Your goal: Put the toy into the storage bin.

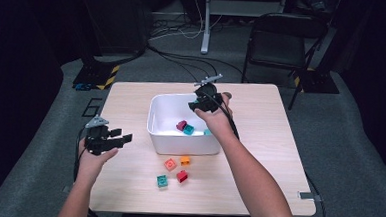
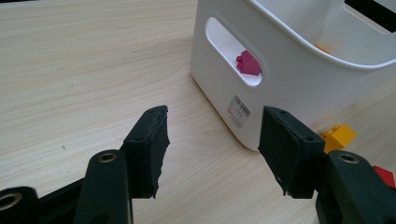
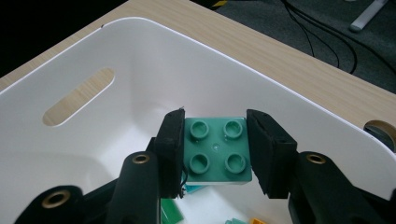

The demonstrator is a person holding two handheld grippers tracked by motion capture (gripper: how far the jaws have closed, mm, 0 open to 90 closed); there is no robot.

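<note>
Right gripper [image 3: 214,151] hangs over the far side of the white bin [image 1: 156,129], its 2 jaws pressed against opposite side faces of a green 4-stud brick [image 3: 215,150], studs facing the camera in the right gripper view. Left gripper [image 2: 212,149] hovers low over the table [image 1: 131,93] to the left of the bin, jaws spread wide with nothing between them, aimed at the bin's side handle slot.

Going by size: the table is a pale wood square. The bin sits near its middle, a stiff plastic tub with rounded corners and a handle cut-out in its wall. Inside lie a magenta brick [image 1: 181,125] and a teal brick [image 1: 189,130], touching each other, with a sliver of another teal piece beside the person's forearm. On the table just in front of the bin sit 4 loose bricks: a light orange one [image 1: 170,164], a yellow-orange one [image 1: 184,160], a red one [image 1: 181,176] and a green one [image 1: 162,181].

These bricks are likely light, rigid and smooth-sided, so they could slip if pinched at a corner. Flat opposite side walls offer the surest hold, as with the held brick; the studded top gives the pads little to bear on.
</note>
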